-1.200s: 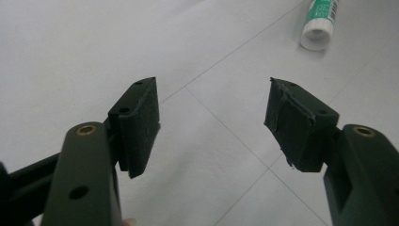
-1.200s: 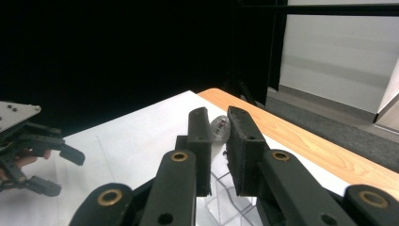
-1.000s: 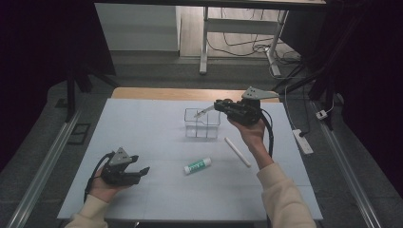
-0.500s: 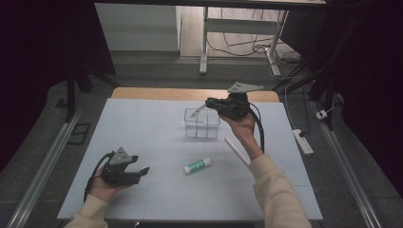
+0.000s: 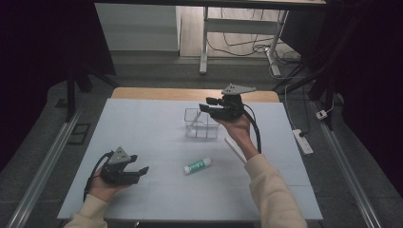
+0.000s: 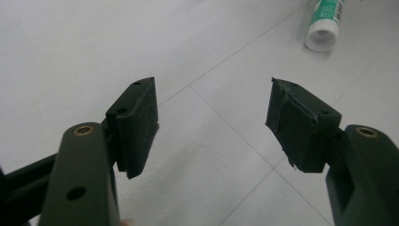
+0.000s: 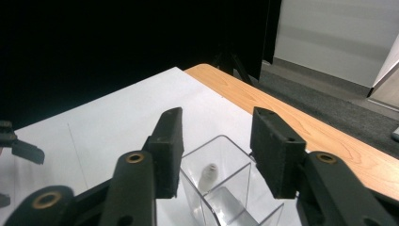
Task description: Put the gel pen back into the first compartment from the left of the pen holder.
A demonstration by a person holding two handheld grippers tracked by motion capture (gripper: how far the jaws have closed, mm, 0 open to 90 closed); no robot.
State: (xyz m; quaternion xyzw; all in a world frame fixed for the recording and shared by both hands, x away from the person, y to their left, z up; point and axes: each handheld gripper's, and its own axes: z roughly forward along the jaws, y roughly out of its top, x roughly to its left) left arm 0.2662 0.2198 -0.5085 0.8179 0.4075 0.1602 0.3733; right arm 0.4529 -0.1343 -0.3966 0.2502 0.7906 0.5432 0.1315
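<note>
Looking along the right gripper (image 7: pixel 216 150), a white pen (image 7: pixel 208 175) stands inside the clear box (image 7: pixel 221 188) (jaws just opened, nothing between). Left gripper (image 6: pixel 214 125) spread, empty, near the glue stick (image 6: pixel 324 21).

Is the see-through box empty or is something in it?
Not empty. A white pen leans inside the clear box, seen through its walls, right under the right gripper, whose jaws have just been opening with nothing between them.

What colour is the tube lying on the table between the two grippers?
The tube is white with green print and a white cap, clearest in the left gripper view.
</note>
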